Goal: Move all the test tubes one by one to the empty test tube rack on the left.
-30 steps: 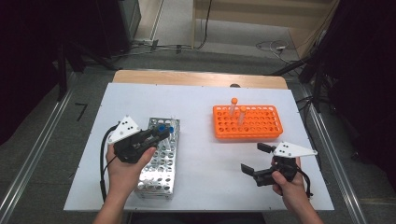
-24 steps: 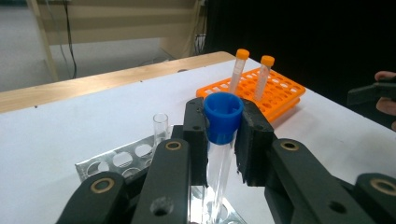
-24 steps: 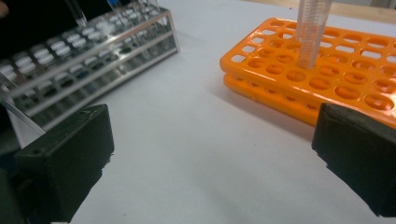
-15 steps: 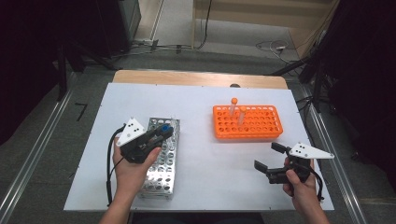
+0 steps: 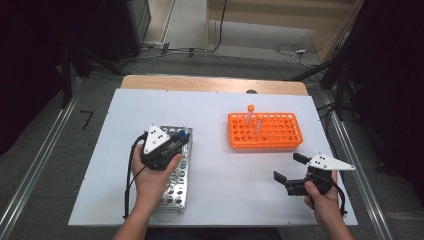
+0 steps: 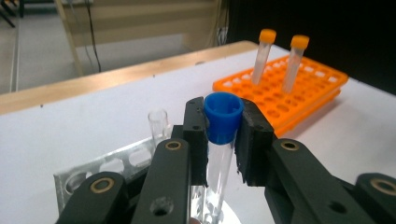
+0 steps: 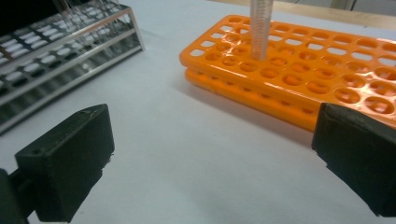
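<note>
Left tongs (image 5: pixel 181 140) have shifted right and lower over the metal rack (image 5: pixel 172 187), clamped on a blue-capped tube (image 6: pixel 222 122). Right tongs (image 5: pixel 289 167) have drifted right, jaws apart, near the orange rack (image 5: pixel 265 131) on the desk (image 5: pixel 225 175).

metal rack (image 5: pixel 176 172) left, plastic rack (image 5: pixel 265 131) right

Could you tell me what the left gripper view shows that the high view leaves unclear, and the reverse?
The left gripper view shows the left gripper shut on the blue-capped tube, pads at its cap, and an uncapped clear tube beside it. The high view adds the whole table, both hands, and the open right gripper near the front edge. Both show the metal rack and the orange rack with its two orange-capped tubes.
</note>
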Available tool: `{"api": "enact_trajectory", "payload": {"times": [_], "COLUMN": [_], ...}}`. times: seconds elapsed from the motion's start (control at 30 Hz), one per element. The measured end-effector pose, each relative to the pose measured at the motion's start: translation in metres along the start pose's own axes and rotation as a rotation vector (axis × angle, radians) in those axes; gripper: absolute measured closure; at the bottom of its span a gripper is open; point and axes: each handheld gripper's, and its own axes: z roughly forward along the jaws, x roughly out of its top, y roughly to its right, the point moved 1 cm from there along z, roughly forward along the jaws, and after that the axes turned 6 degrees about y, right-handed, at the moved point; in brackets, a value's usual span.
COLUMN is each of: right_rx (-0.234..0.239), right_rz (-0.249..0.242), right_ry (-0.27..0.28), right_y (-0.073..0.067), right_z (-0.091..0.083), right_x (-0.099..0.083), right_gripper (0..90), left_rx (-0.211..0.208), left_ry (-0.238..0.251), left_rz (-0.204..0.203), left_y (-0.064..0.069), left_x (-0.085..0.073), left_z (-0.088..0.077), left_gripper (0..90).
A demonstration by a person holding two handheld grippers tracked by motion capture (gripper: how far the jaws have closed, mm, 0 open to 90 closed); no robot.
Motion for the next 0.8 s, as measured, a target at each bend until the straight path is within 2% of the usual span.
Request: {"api": "enact_trajectory", "payload": {"times": [0.03, 0.13, 0.23, 0.33, 0.4, 0.43, 0.47, 0.5, 0.57, 0.63, 0.67, 0.77, 0.8], "right_rx": [0.021, 0.010, 0.049, 0.016, 0.046, 0.052, 0.044, 0.031, 0.007, 0.036, 0.033, 0.014, 0.015], "right_rz": [0.011, -0.010, 0.021, 0.003, 0.052, 0.064, 0.069, 0.051, 0.037, 0.076, 0.064, 0.046, 0.059], "right_ry": [0.010, 0.018, 0.035, 0.039, 0.053, 0.063, 0.068, 0.067, 0.051, 0.058, 0.063, 0.070, 0.073], "right_y": [-0.002, -0.006, -0.006, -0.006, -0.004, -0.003, -0.003, -0.003, -0.002, -0.001, -0.001, -0.001, 0.000], "right_z": [-0.001, -0.002, -0.004, -0.008, -0.010, -0.011, -0.012, -0.012, -0.011, -0.011, -0.012, -0.013, -0.013], "right_x": [0.001, 0.004, 0.005, 0.006, 0.006, 0.007, 0.007, 0.008, 0.005, 0.004, 0.005, 0.007, 0.007], "right_gripper": [0.0, 0.0, 0.0, 0.0, 0.0, 0.0, 0.0, 0.0, 0.0, 0.0, 0.0, 0.0, 0.0], "left_rx": [0.004, 0.010, 0.017, 0.025, 0.020, 0.022, 0.023, 0.020, 0.010, 0.003, 0.007, -0.018, -0.040], "left_ry": [0.003, -0.016, -0.015, -0.015, -0.019, -0.024, -0.033, -0.039, -0.051, -0.053, -0.052, -0.032, -0.019], "left_rz": [0.002, 0.011, 0.010, -0.006, -0.026, -0.023, -0.026, -0.030, -0.052, -0.065, -0.072, -0.090, -0.108], "left_y": [0.000, 0.001, 0.002, 0.003, 0.003, 0.004, 0.003, 0.003, 0.002, 0.000, 0.000, -0.001, -0.002], "left_x": [0.000, 0.001, 0.001, 0.001, 0.001, 0.001, -0.001, -0.002, -0.004, -0.003, -0.002, -0.001, 0.000], "left_z": [0.000, -0.002, -0.005, -0.011, -0.013, -0.013, -0.012, -0.011, -0.009, -0.009, -0.009, -0.011, -0.013], "left_gripper": [76.6, 76.5, 76.3, 75.8, 75.7, 75.6, 75.2, 74.5, 70.8, 64.0, 60.7, 51.9, 47.2]}}
